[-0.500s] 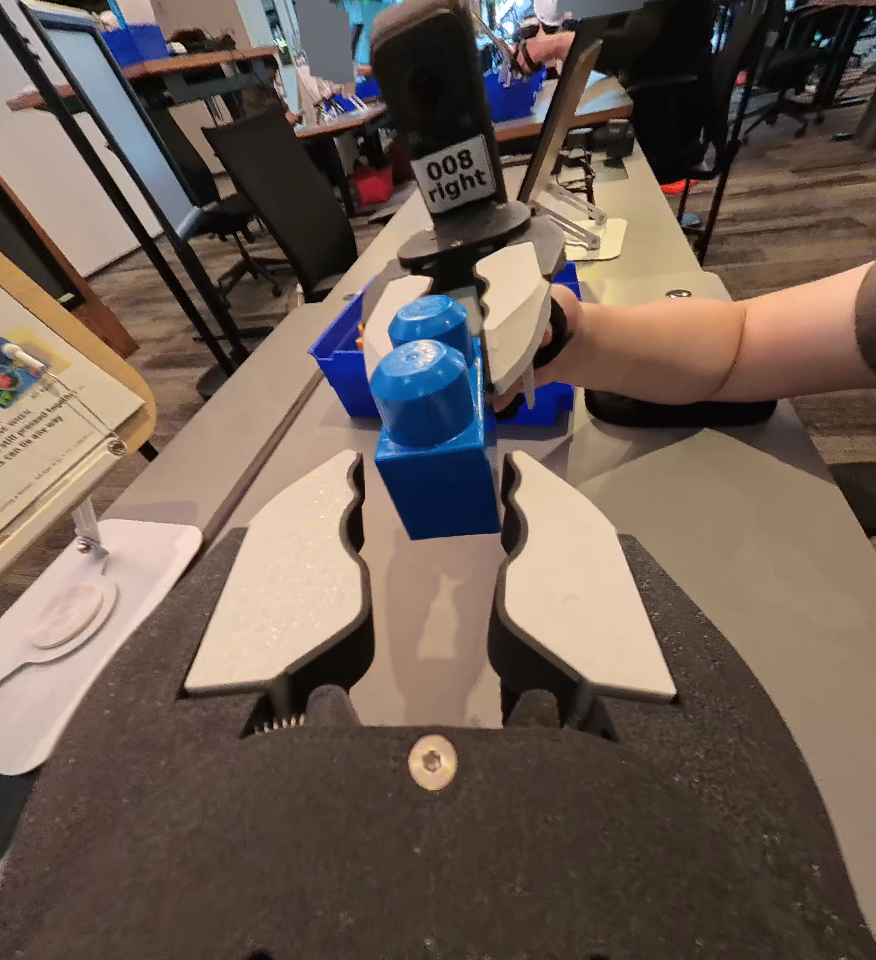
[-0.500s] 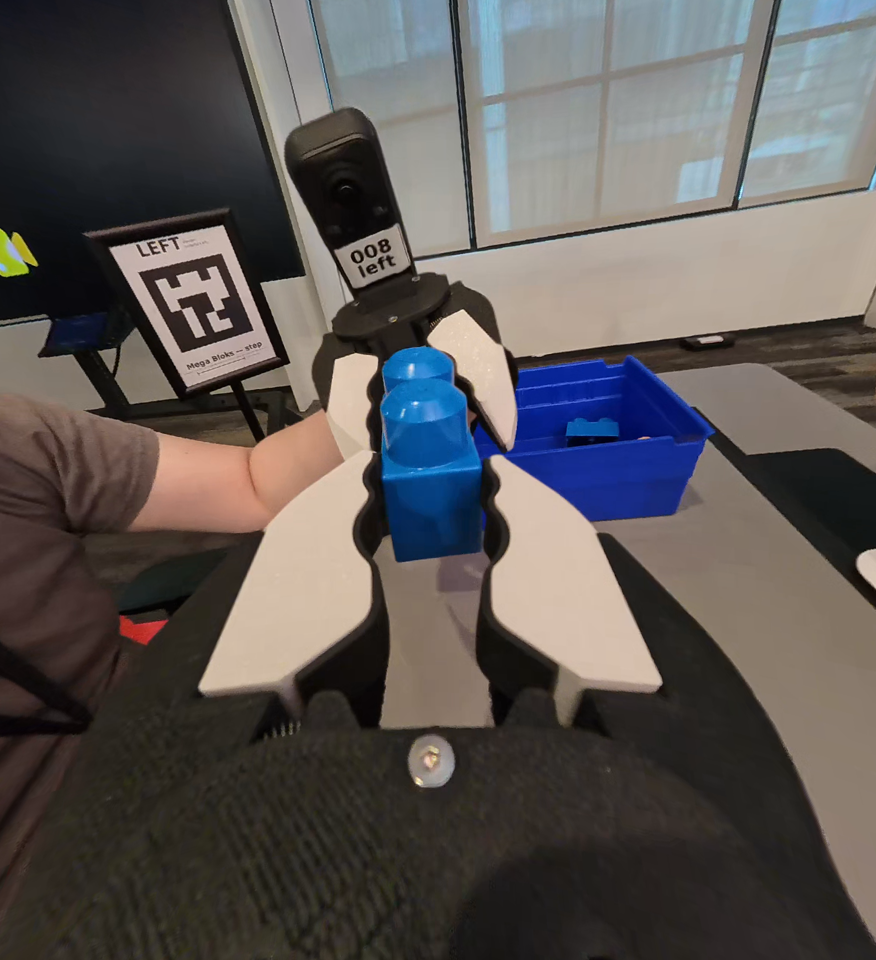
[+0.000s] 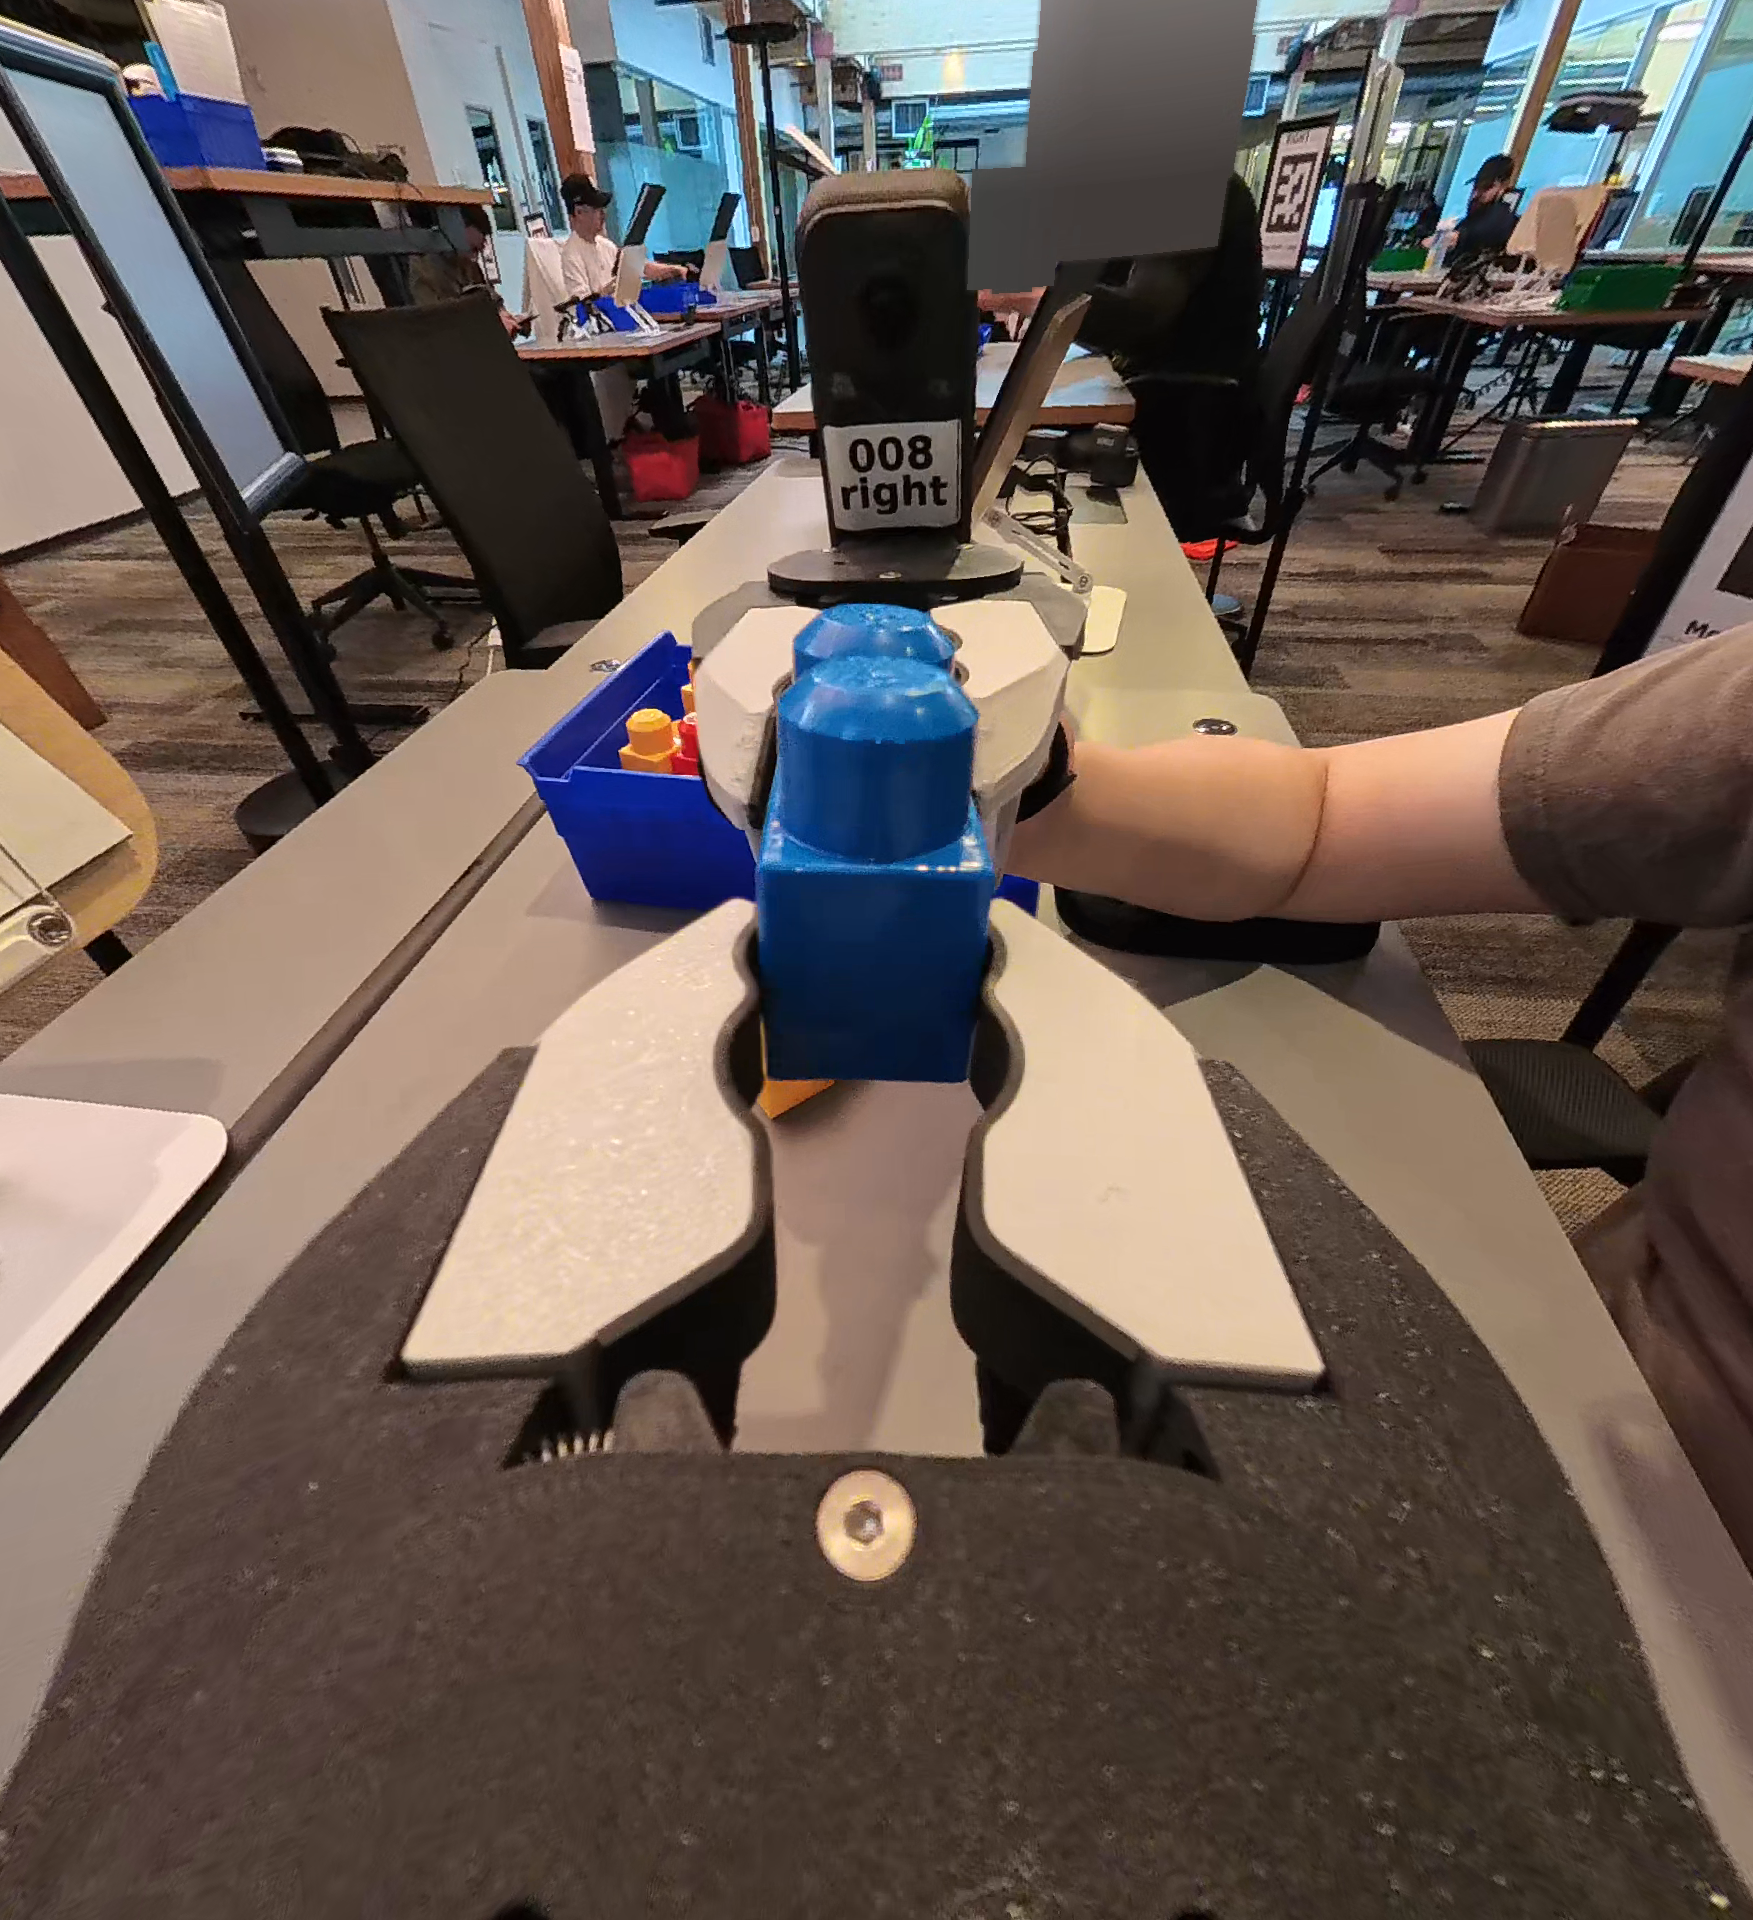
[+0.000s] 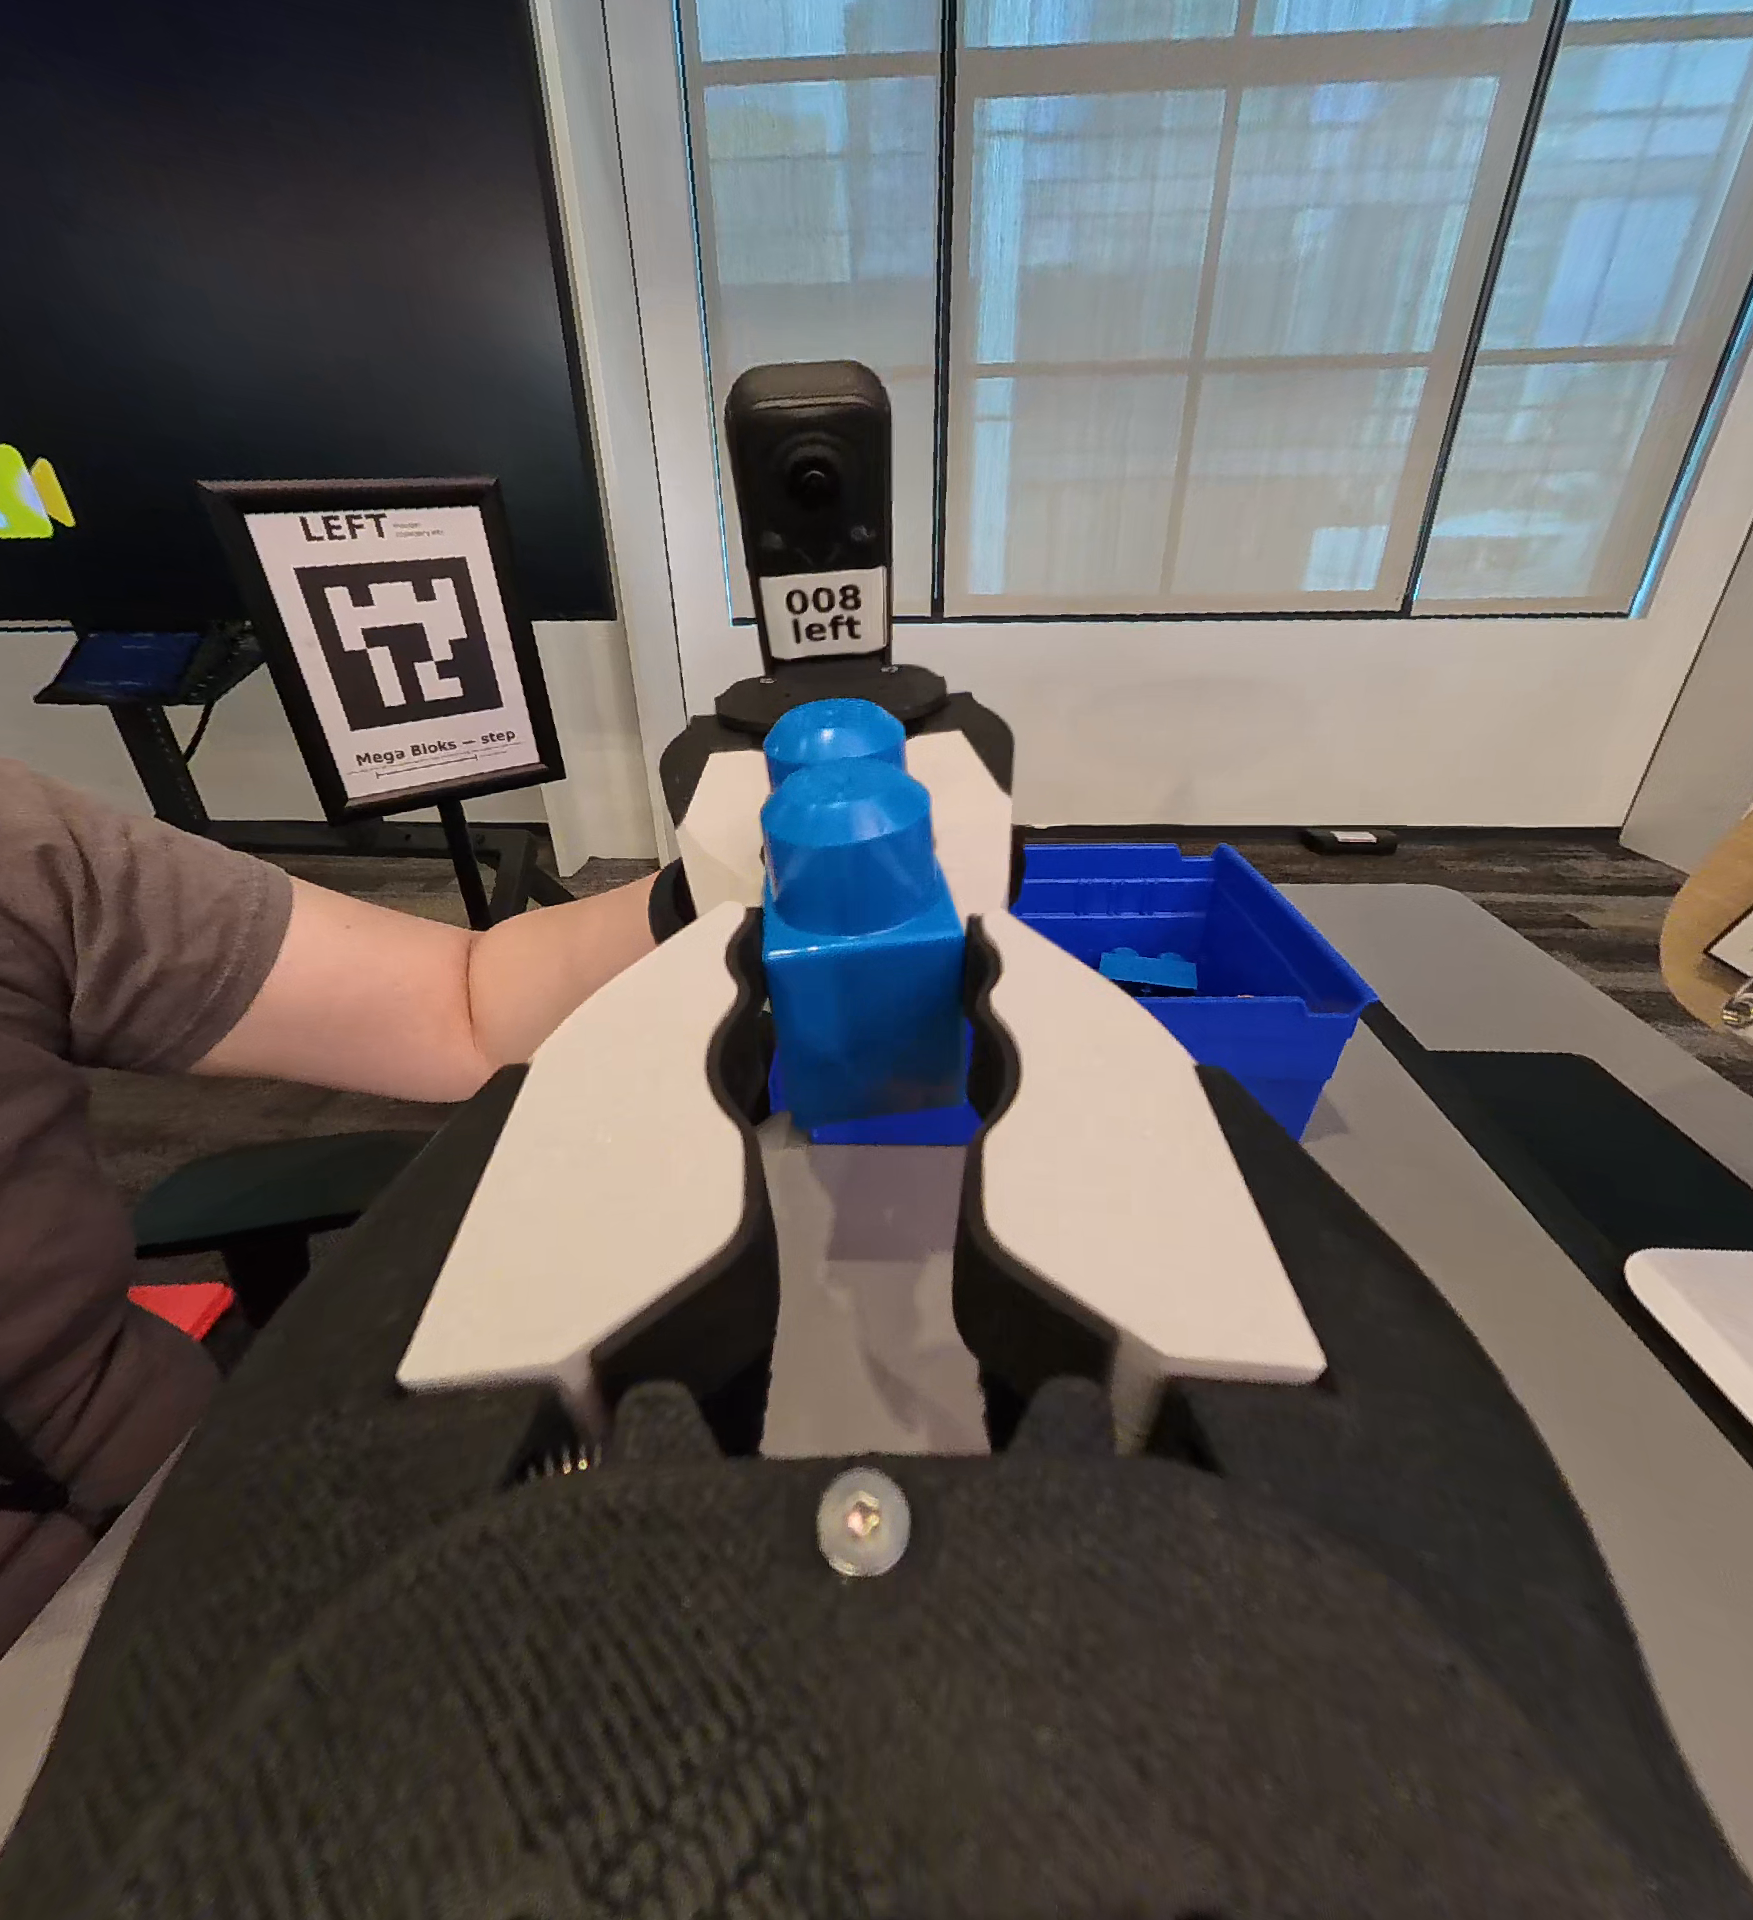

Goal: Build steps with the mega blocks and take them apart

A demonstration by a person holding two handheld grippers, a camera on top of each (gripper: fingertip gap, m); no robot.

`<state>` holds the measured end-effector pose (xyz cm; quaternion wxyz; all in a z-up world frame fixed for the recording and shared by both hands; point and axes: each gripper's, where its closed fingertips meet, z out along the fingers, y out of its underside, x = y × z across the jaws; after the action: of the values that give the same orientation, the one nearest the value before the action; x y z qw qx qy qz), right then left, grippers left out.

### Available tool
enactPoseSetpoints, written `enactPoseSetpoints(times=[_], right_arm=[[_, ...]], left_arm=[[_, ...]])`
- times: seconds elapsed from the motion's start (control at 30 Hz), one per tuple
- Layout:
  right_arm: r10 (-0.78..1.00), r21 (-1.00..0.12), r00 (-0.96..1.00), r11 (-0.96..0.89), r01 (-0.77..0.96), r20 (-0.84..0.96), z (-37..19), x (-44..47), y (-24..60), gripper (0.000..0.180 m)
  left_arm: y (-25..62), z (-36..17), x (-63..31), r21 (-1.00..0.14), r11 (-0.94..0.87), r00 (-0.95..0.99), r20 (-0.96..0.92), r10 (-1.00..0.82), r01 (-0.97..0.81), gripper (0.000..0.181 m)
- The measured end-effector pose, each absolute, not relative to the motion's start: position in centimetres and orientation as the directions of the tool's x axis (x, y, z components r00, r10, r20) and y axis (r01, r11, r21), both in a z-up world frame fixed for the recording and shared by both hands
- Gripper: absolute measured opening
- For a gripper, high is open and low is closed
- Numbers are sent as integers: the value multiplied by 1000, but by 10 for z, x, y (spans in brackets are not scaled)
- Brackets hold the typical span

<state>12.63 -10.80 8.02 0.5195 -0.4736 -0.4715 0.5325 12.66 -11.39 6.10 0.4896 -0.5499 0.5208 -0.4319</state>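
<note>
The left hand-held gripper (image 3: pixel 870 997) is clenched on the near end of a blue two-stud block (image 3: pixel 872 914), both fingers pressed to its side walls. The studs point up, and the block's long axis runs straight away from this gripper toward the opposite one. A yellow piece (image 3: pixel 794 1093) shows just under the block's near lower corner, close to the grey surface (image 3: pixel 352 935). At the far end, the right hand-held gripper (image 4: pixel 864 1023) grips the same block (image 4: pixel 861 997) from the opposite direction, so the block spans the two grippers. Beyond, a blue bin (image 3: pixel 633 821) on the surface holds yellow and red blocks. In the right wrist view, a second blue bin (image 4: pixel 1256 1039) holds a blue block.
</note>
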Motion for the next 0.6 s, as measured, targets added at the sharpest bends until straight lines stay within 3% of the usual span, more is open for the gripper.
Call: enactPoseSetpoints(times=[0.6], right_arm=[[999,-994,3,-34,-103,-35,79,124,-107,37]], left_arm=[[-112,59,129,-988,-45,108,29,-994,-145,37]])
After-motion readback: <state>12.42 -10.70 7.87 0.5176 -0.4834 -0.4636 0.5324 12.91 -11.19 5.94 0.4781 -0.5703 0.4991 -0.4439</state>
